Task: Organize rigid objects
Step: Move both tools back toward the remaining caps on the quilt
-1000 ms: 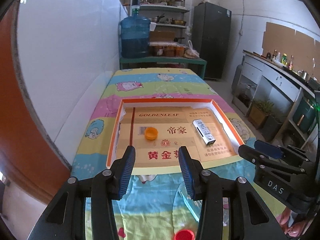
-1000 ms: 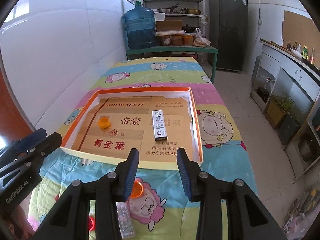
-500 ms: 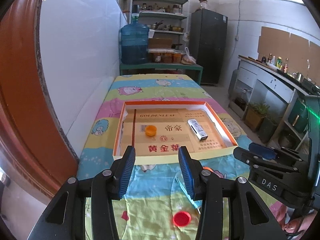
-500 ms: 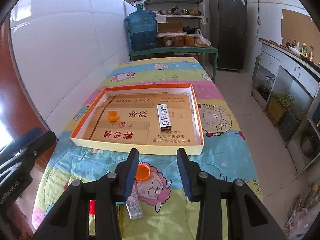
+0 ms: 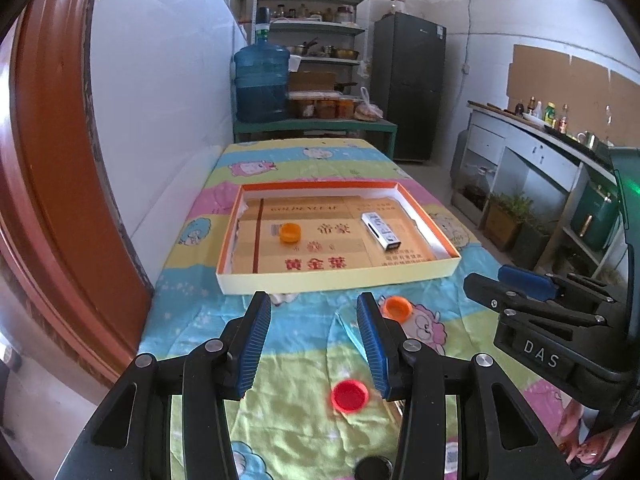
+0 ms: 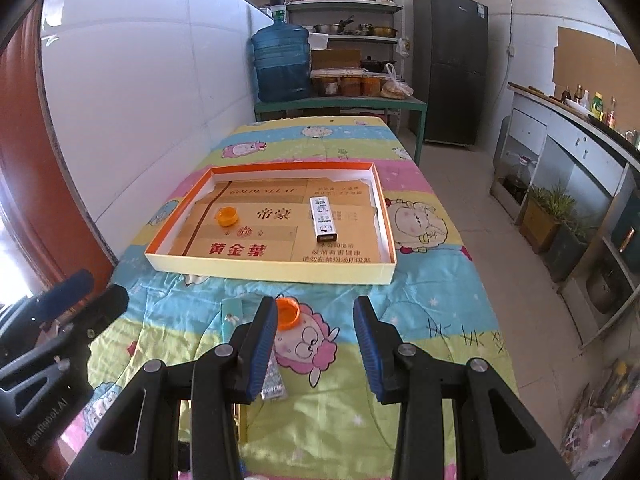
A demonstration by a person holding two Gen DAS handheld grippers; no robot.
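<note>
Both grippers farther back, red cap (image 5: pixel 350 396) between left jaws, untouched

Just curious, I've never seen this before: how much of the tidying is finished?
Roughly half, I'd judge. In the shallow orange-rimmed cardboard tray lie an orange bottle cap and a silver rectangular box. Both grippers are open, holding nothing. A second orange cap, a red cap and a small packet lie outside.

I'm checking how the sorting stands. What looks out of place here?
Loose items lie on the cloth outside the tray: an orange cap, a red cap and a small packet. Inside, another orange cap and a box lie flat. Nothing looks spilled or broken.
</note>
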